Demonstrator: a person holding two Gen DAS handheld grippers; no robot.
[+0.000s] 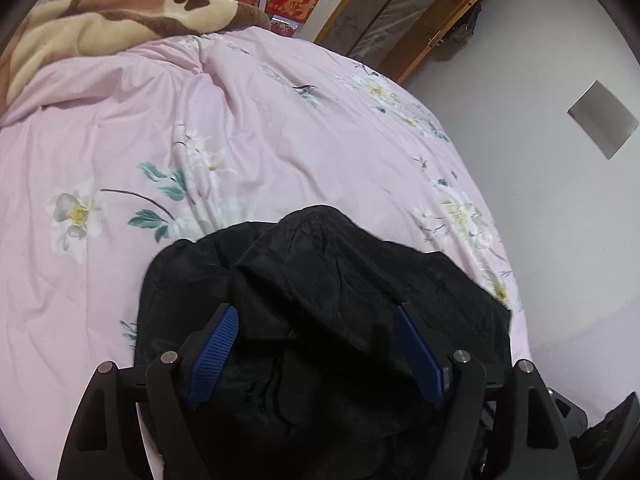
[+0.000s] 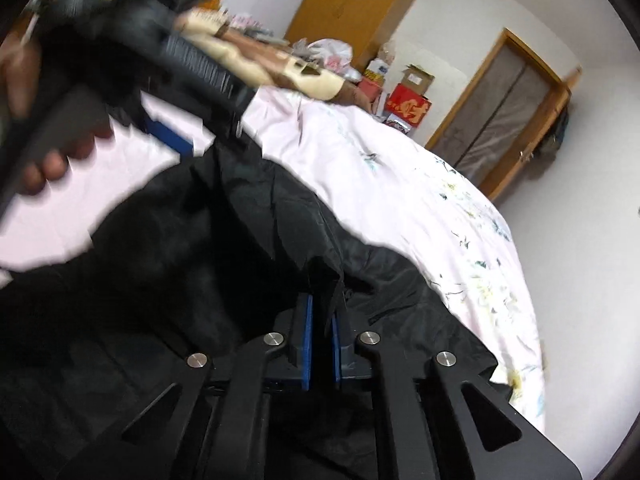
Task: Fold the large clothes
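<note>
My right gripper [image 2: 322,316] pinches a thin fold of the black garment [image 2: 200,240]; my left gripper [image 1: 316,344] gapes empty above it; that fold could slip loose.

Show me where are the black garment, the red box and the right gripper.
black garment [image 1: 320,264]: left wrist view, upper folded part.
red box [image 1: 294,6]: left wrist view, front face.
right gripper [image 2: 322,316]: right wrist view, between fingertips.

Black garment [image 1: 320,320] cut off at bottom edge; hand [image 2: 44,128] and left gripper [image 2: 172,130] motion-blurred in right wrist view.
</note>
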